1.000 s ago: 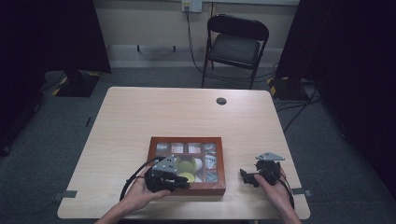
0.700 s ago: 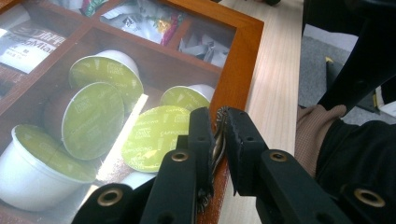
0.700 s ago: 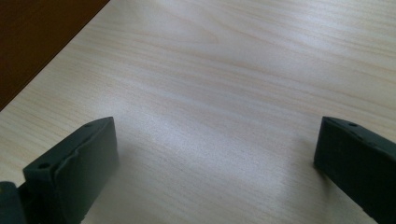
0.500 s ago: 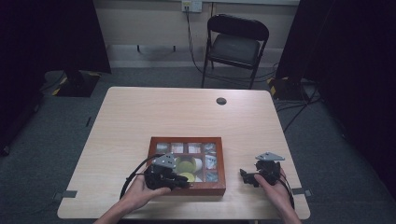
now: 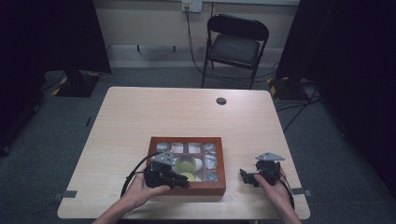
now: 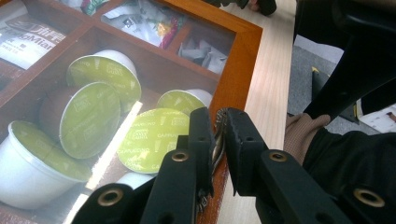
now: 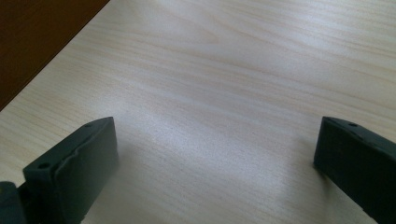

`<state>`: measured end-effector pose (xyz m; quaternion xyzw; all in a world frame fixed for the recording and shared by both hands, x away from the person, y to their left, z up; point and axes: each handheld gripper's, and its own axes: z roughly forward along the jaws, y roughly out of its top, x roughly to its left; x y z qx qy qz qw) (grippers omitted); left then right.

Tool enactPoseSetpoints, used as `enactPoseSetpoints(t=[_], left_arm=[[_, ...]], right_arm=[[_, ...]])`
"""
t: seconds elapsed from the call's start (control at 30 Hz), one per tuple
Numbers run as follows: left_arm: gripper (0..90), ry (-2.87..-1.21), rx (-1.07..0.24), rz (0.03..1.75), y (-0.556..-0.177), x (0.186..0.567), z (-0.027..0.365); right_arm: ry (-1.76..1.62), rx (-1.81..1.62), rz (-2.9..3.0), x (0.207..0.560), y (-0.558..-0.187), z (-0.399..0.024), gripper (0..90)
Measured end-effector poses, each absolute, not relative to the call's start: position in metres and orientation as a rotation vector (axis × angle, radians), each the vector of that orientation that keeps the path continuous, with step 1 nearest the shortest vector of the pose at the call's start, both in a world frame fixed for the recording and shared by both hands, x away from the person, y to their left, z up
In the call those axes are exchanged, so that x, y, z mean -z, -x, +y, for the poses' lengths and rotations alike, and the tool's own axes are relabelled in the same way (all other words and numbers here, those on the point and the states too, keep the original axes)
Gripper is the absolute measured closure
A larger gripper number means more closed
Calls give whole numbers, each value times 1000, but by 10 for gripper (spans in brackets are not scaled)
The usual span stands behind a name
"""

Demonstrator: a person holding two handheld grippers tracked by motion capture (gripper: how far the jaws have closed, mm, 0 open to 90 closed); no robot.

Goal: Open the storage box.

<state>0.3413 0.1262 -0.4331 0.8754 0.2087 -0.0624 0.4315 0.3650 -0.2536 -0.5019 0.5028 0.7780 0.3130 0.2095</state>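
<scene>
Up close, left claw (image 6: pixel 218 140) clenched on box latch (image 6: pixel 217 144); green lids (image 6: pixel 152 137) read "CAPPUCCINO" (right claw (image 7: pixel 215 149) released).

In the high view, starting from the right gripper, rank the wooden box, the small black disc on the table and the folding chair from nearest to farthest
From the right gripper:
1. wooden box, just to its left on the table's near side.
2. small black disc, near the table's far edge.
3. folding chair, on the floor beyond the table, by the back wall.

Black left gripper (image 5: pixel 183 181), black right gripper (image 5: pixel 246 177) (grey three-cornered top plates), brass-ringed screw holes, trailing black cables
</scene>
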Motion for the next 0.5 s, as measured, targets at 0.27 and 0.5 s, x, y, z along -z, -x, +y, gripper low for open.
enactPoseSetpoints(t=[0.27, 0.5], left_arm=[[811, -2132, 182, 527, -345, 423, 130], [811, -2110, 202, 547, -347, 420, 132]], right_arm=[[-1398, -871, 2164, 502, -365, -254, 0], [-1398, -871, 2164, 502, -365, -254, 0]])
